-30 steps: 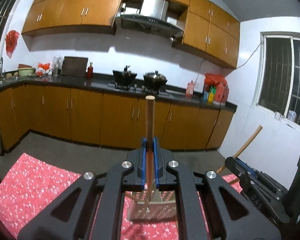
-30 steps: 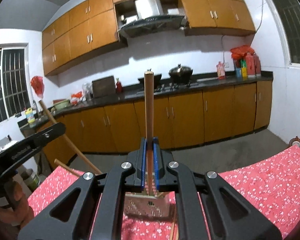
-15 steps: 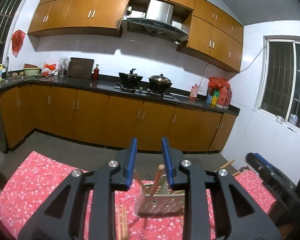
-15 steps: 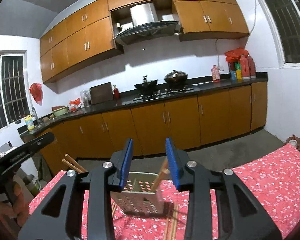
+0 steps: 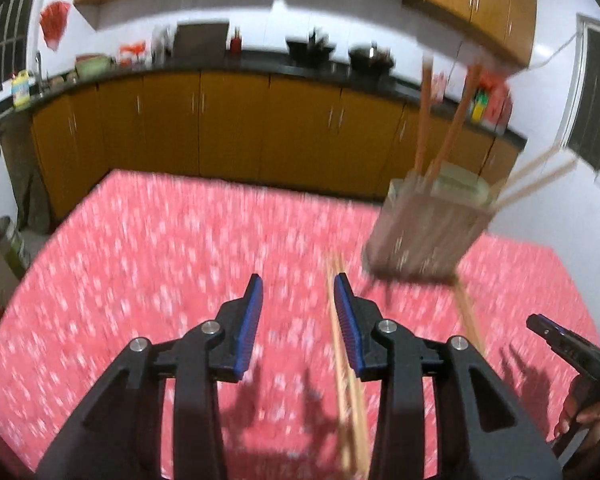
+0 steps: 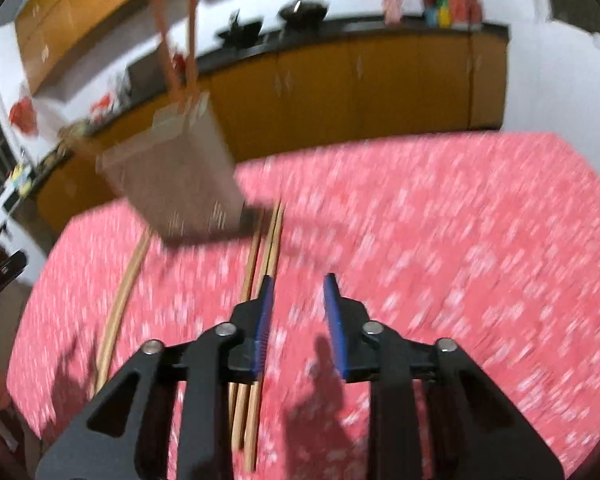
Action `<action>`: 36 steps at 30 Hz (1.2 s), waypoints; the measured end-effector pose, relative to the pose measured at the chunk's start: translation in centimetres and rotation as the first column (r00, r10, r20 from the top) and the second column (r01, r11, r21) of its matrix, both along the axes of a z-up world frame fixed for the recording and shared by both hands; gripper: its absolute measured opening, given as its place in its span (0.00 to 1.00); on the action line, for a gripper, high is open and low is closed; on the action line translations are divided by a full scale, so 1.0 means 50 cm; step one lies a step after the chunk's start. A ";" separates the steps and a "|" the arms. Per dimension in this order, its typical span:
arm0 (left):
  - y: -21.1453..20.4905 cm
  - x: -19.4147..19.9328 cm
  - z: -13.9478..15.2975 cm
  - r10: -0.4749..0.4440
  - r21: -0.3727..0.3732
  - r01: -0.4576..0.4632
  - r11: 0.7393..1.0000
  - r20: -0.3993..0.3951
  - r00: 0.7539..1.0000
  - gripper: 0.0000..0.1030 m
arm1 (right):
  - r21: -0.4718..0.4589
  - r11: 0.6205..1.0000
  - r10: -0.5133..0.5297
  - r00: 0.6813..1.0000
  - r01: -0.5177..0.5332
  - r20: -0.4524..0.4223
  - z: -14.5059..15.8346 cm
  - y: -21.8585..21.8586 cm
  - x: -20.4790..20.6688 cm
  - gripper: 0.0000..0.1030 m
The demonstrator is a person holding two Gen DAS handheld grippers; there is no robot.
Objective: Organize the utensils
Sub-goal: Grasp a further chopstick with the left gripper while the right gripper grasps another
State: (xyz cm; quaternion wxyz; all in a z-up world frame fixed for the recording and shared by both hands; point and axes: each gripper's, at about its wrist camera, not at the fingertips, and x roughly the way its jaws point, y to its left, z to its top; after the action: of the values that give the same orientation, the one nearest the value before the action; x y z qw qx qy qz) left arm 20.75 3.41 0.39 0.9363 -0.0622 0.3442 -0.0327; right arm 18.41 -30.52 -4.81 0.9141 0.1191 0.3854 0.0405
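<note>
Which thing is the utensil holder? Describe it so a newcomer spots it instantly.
Find the red floral tablecloth. On it stands the utensil holder, a pale perforated box. Chopsticks stick up out of it, while the loose chopsticks lie flat nearby.

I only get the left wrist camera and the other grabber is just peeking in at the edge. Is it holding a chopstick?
Observer: No. In the right wrist view the right gripper is open, with nothing between its fingers.
Kid: Are any sticks close to it?
Observer: Yes. A bundle of pale wooden chopsticks lies flat on the red flowered tablecloth, on the gripper's left side and outside its fingers.
Kid: How many are in that bundle?
Observer: It looks like three, side by side, though the picture is blurred, so I can't be sure.
</note>
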 end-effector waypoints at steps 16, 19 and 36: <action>-0.040 -0.022 -0.132 -0.096 -0.019 0.094 0.995 -0.150 0.984 0.33 | -0.127 0.990 0.041 0.994 -0.054 -0.102 -0.087 0.067 0.007 0.07; -0.048 -0.023 -0.139 -0.122 -0.025 0.120 0.993 -0.160 0.980 0.27 | -0.115 0.993 -0.002 0.996 -0.008 -0.093 -0.090 0.041 0.012 0.07; -0.107 -0.010 -0.184 -0.160 0.084 0.181 0.980 -0.207 0.965 0.11 | -0.118 0.993 0.009 0.997 -0.018 -0.082 -0.089 0.037 0.002 0.07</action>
State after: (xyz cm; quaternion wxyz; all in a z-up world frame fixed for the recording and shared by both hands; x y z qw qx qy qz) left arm 20.27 -1.92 -8.81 0.8928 0.0128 0.4414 -0.0890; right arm 18.50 -28.67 -9.28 0.9030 0.0633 0.4246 0.0187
